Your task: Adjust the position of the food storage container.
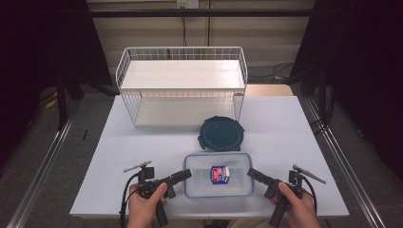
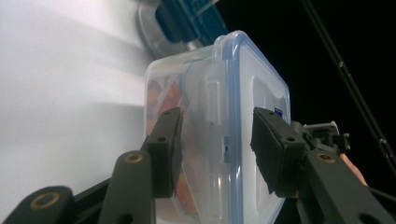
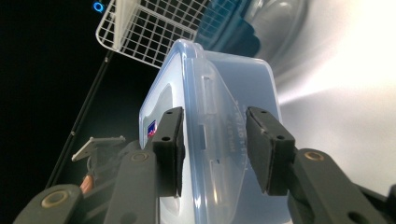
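The left gripper [image 1: 186, 175] and right gripper [image 1: 251, 173] straddle the end flaps of the clear lidded box [image 1: 218, 174], which lies just in front of the round teal lid [image 1: 221, 134]; their jaws aren't yet visibly pinching. Both should squeeze evenly, keeping the box level.

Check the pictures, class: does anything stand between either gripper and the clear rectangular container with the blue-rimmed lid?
Nothing visible does. The left gripper is at the container's left end and the right gripper at its right end, each with the end between its jaws. The round dark lid lies behind the container, clear of both.
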